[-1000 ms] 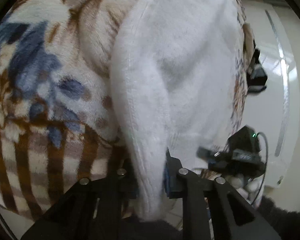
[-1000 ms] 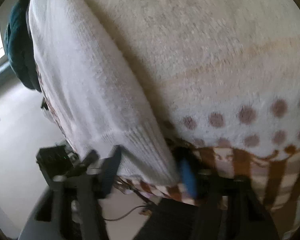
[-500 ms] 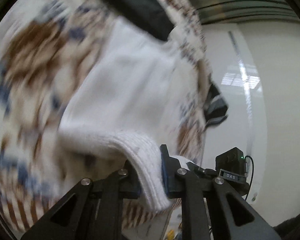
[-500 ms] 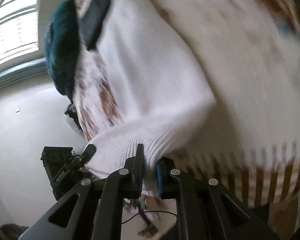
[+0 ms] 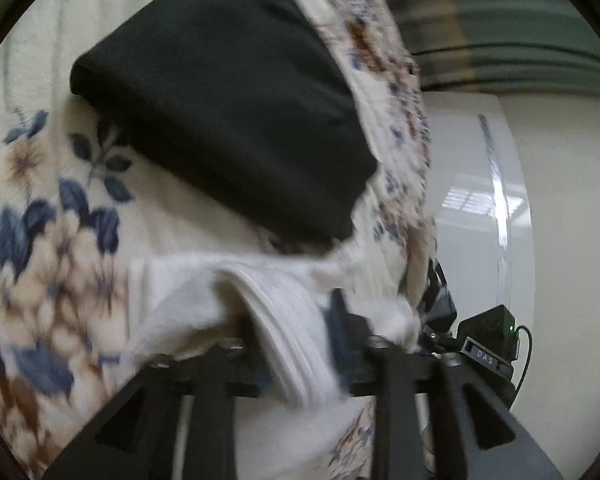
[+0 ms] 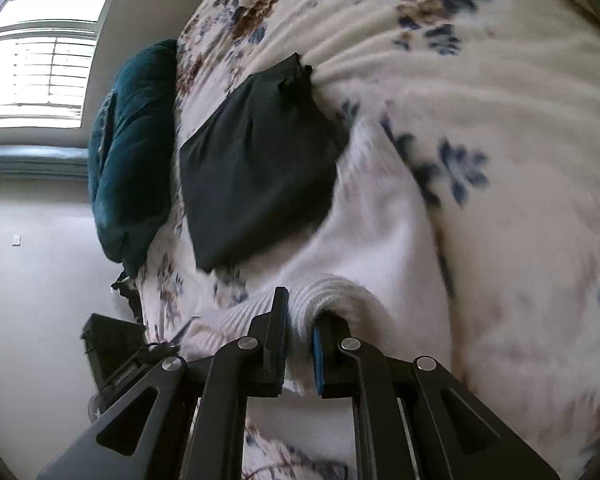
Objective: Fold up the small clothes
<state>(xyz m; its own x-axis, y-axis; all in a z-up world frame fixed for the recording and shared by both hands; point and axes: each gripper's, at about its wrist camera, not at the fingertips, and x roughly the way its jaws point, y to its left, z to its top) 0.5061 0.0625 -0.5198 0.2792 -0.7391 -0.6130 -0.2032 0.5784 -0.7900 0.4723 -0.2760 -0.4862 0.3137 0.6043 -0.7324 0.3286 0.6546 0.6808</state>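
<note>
While both grippers, left gripper [image 5: 292, 344] and right gripper [image 6: 300, 344], clamp the white ribbed knit garment [image 6: 380, 240], uneven pulling could skew its fold.

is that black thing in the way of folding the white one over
Partly. Both the left gripper and right gripper are clamped on the ribbed edge of the white garment, so nothing blocks the grasp. The folded black garment lies just beyond on the floral blanket, seemingly overlapping the white garment's far end, so a forward fold could land on it.

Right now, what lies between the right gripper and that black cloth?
In the right wrist view, only the white garment the right gripper pinches spans toward the black cloth.
</note>
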